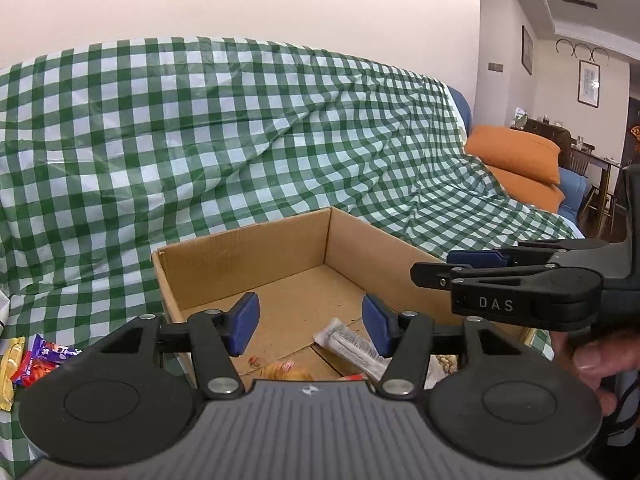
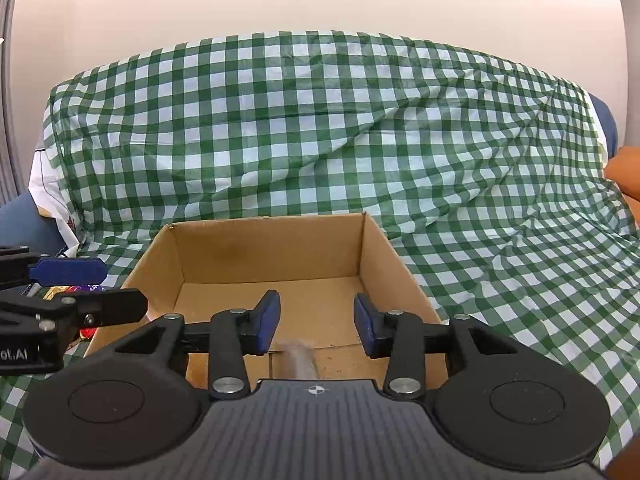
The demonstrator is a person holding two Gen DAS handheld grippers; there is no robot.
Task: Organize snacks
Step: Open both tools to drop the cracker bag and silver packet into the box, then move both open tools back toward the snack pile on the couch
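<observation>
A green-checked cloth (image 2: 360, 128) draped the sofa – ahead of both released jaws sat a cardboard box (image 2: 272, 252) holding a white-wrapped snack (image 1: 348, 342).

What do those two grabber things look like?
Both the left gripper and the right gripper are black plastic with blue pads on the jaws, silver rivets, two round discs and a ribbed grey body. White letters "DAS" mark the right one's side.
</observation>
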